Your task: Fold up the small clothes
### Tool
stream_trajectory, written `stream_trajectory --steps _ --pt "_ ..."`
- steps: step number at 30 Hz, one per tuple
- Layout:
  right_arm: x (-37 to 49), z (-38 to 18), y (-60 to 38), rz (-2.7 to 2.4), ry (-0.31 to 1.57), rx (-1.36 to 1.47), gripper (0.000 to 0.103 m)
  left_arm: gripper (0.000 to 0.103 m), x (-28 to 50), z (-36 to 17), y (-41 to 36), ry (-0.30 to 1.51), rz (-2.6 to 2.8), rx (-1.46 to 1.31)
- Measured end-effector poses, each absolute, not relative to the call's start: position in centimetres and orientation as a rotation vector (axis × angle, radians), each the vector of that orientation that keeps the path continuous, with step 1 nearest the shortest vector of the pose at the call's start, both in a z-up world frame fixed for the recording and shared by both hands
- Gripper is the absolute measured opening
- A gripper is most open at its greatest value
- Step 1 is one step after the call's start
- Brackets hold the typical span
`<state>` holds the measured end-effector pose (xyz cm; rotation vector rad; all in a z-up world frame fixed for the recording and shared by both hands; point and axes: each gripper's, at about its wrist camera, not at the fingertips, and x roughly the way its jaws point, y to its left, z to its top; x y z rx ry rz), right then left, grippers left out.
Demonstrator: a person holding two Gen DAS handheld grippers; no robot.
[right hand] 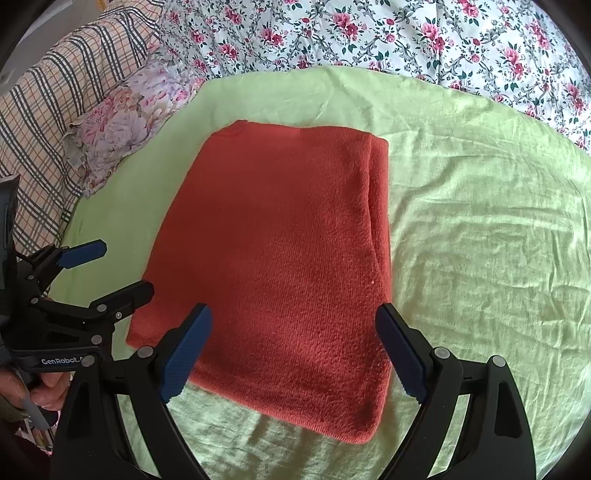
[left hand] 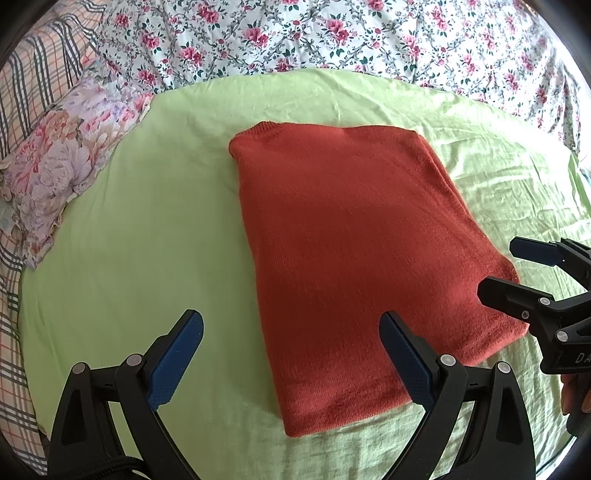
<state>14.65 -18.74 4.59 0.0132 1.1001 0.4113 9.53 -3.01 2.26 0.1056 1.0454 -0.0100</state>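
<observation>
Both grippers, left gripper (left hand: 291, 354) and right gripper (right hand: 295, 350), are wide open and empty. Grasp the orange sweater (left hand: 354, 258) by its lower-frame corners simultaneously; fold evenly upward.

A bed fills both views. Its near and middle part is covered by a pale green sheet (left hand: 147, 221), lightly creased, with finer wrinkles toward the right and near edges. Beyond it, across the far side, lies a white cover printed with pink roses and grey-green leaves (left hand: 332, 33). At the far left sits a frilled pillow (left hand: 62, 162) in a pastel flower print, touching the green sheet's left edge. Left of the pillow runs a plaid cloth (left hand: 33, 77) in cream with dark and red lines. Daylight is bright and even, with soft shadows.
</observation>
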Motion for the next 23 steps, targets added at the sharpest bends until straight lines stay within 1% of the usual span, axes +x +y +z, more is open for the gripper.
stream_trajectory --steps 23 --pt "14.66 4.45 -19.46 0.369 1.106 0.029 0.090 0.097 9.80 2.37 -2.86 1.049 -0.007 0.083"
